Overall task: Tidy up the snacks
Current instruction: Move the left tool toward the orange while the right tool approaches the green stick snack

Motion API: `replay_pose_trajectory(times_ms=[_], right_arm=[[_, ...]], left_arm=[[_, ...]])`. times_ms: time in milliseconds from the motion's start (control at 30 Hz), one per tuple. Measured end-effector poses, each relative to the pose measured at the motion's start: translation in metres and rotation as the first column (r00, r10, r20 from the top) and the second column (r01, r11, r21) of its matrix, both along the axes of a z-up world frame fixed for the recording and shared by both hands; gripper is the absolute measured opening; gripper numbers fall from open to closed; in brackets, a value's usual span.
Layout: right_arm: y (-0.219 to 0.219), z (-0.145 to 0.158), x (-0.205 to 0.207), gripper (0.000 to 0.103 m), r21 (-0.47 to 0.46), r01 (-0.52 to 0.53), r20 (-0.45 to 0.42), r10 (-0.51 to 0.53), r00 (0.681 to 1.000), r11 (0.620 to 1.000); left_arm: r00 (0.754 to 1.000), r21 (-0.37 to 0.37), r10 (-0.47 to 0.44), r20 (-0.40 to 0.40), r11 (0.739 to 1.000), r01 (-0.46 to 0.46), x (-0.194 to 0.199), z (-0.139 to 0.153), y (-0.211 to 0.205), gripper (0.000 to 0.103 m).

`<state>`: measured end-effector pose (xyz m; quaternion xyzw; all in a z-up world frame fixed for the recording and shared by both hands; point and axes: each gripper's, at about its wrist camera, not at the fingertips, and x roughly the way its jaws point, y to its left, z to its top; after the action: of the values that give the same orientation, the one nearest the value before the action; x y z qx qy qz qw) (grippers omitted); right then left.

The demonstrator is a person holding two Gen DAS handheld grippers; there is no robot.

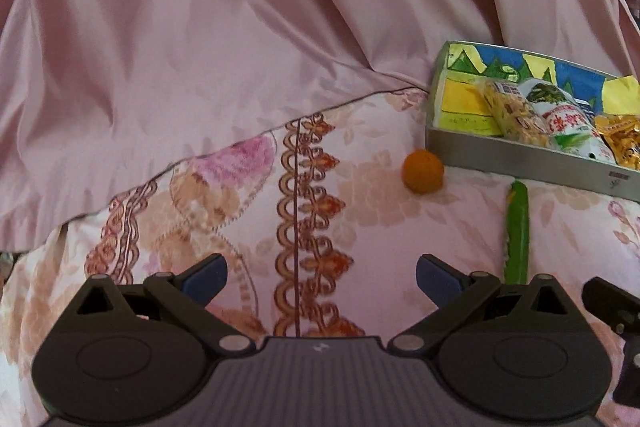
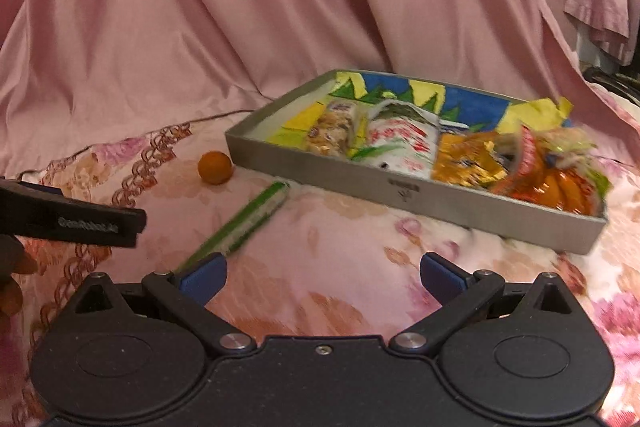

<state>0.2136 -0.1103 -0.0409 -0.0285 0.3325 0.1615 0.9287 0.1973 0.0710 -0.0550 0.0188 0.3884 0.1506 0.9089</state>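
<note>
Ahead, open bedspread (image 2: 320, 239) reaches the tray's (image 2: 400, 187) near wall; ball (image 2: 215, 167) and green stick (image 2: 248, 223) lie left. Both claws, left (image 1: 322, 277) and right (image 2: 322, 277), gape empty.

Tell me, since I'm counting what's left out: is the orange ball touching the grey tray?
Apart. The right wrist view shows a strip of floral cloth between the orange ball and the grey tray; the ball lies off its left corner.

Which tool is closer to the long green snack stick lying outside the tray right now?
Right. The green stick ends just beside the right tool, by its left finger. The left tool sits further left, with the stick off to its right.
</note>
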Motion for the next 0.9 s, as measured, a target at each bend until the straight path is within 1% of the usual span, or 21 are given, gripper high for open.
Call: replay_pose_trajectory(times_ms=[133, 233, 367, 433, 500, 533, 600, 667, 767, 900], right_arm=[[0.018, -0.001, 0.013, 0.102, 0.025, -0.013, -0.012, 0.014, 1.0, 1.0], [0.033, -0.006, 0.02, 0.102, 0.033, -0.031, -0.033, 0.032, 0.999, 0.999], [0.053, -0.019, 0.026, 0.102, 0.05, -0.053, -0.088, 0.057, 0.994, 0.997], [0.06, -0.026, 0.028, 0.102, 0.03, -0.059, -0.104, 0.062, 0.993, 0.998], [0.068, -0.03, 0.027, 0.102, -0.025, -0.067, -0.081, 0.065, 0.995, 0.997], [0.07, -0.031, 0.028, 0.102, -0.044, -0.076, -0.079, 0.072, 0.994, 0.996], [0.069, -0.032, 0.028, 0.102, -0.055, -0.089, -0.072, 0.085, 0.994, 0.995], [0.062, -0.033, 0.027, 0.102, -0.057, -0.087, -0.062, 0.084, 0.995, 0.995], [0.054, -0.034, 0.025, 0.102, -0.075, -0.086, -0.043, 0.083, 0.996, 0.993], [0.047, -0.034, 0.03, 0.102, -0.08, -0.065, -0.043, 0.061, 0.997, 0.995]], left_arm=[[1.0, -0.002, 0.02, -0.001, 1.0, -0.02, 0.011, 0.001, 0.006, 0.103], [0.998, -0.02, 0.055, -0.014, 0.998, -0.055, 0.018, 0.0, 0.014, 0.103], [0.994, -0.036, 0.098, -0.038, 0.994, -0.1, 0.023, -0.005, 0.024, 0.103], [0.993, -0.035, 0.108, -0.047, 0.993, -0.11, 0.024, -0.007, 0.026, 0.103], [0.993, -0.033, 0.109, -0.047, 0.993, -0.11, 0.025, -0.008, 0.027, 0.103], [0.994, -0.036, 0.104, -0.044, 0.994, -0.106, 0.026, -0.008, 0.027, 0.103], [0.996, -0.057, 0.085, -0.03, 0.995, -0.087, 0.028, -0.008, 0.027, 0.103], [0.999, -0.104, 0.043, 0.0, 0.994, -0.043, 0.028, -0.006, 0.026, 0.103], [0.999, -0.152, -0.017, 0.034, 0.988, 0.022, 0.034, -0.005, 0.021, 0.103], [0.997, -0.168, -0.057, 0.049, 0.984, 0.065, 0.051, -0.006, 0.011, 0.103]])
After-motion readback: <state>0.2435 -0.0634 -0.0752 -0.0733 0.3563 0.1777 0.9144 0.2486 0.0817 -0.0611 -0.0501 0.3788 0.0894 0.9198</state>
